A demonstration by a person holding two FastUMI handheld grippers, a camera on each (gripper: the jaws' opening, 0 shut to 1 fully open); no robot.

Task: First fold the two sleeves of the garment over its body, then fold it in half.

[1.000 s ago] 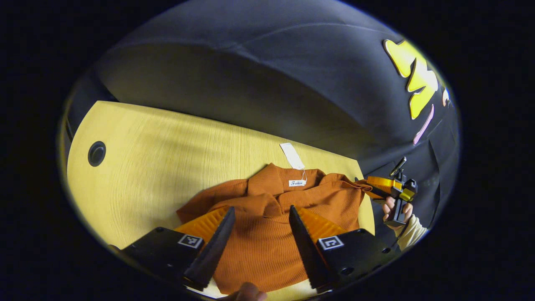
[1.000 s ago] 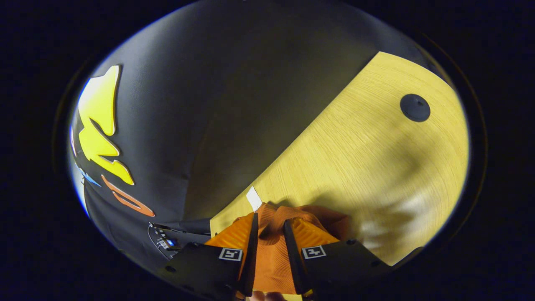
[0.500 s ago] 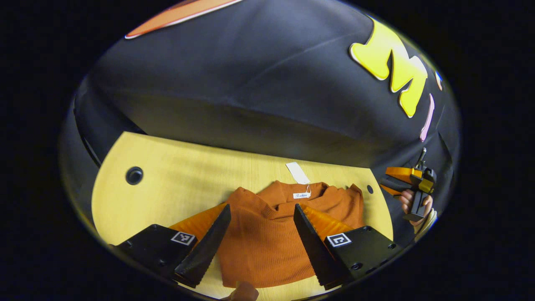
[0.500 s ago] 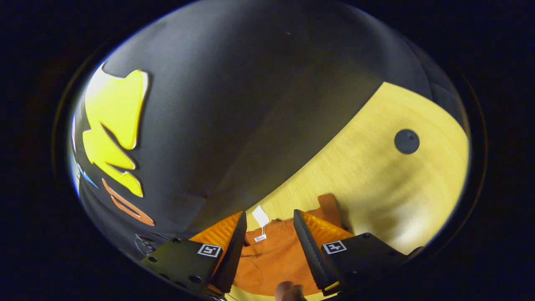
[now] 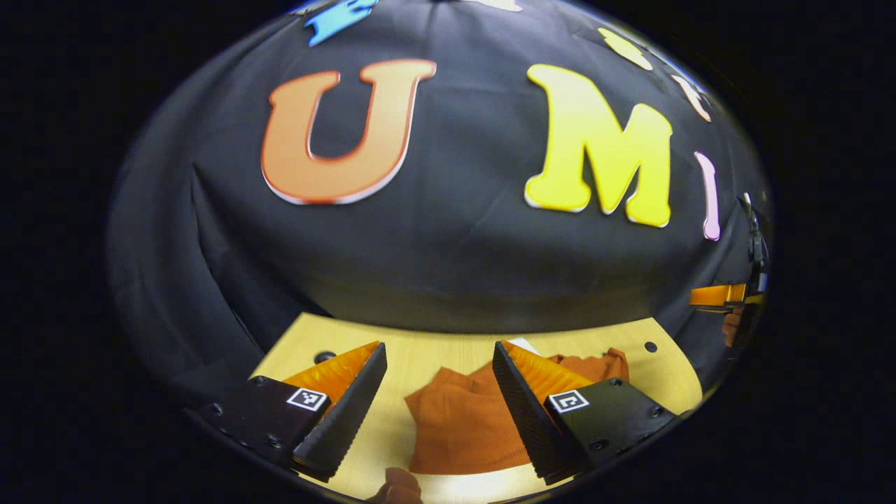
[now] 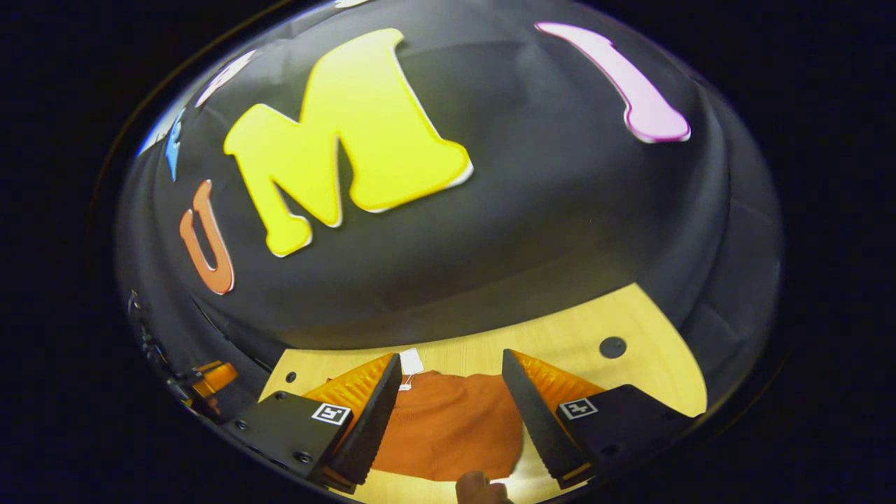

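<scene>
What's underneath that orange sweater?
The orange sweater lies folded on a pale wooden table, which shows all around it. Whatever sits directly beneath the fabric is covered. A white tag lies at its collar.

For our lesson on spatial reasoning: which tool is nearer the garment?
Right, probably, by little: the garment lies centred ahead of the right tool, below it; from the left tool it sits off to the right.

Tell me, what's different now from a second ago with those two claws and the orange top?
The right gripper, shut on the orange garment a second ago, let go and opened. Both grippers rose and drew back from the table, tilting toward the wall. The left gripper stayed open; the garment stays folded on the table.
</scene>
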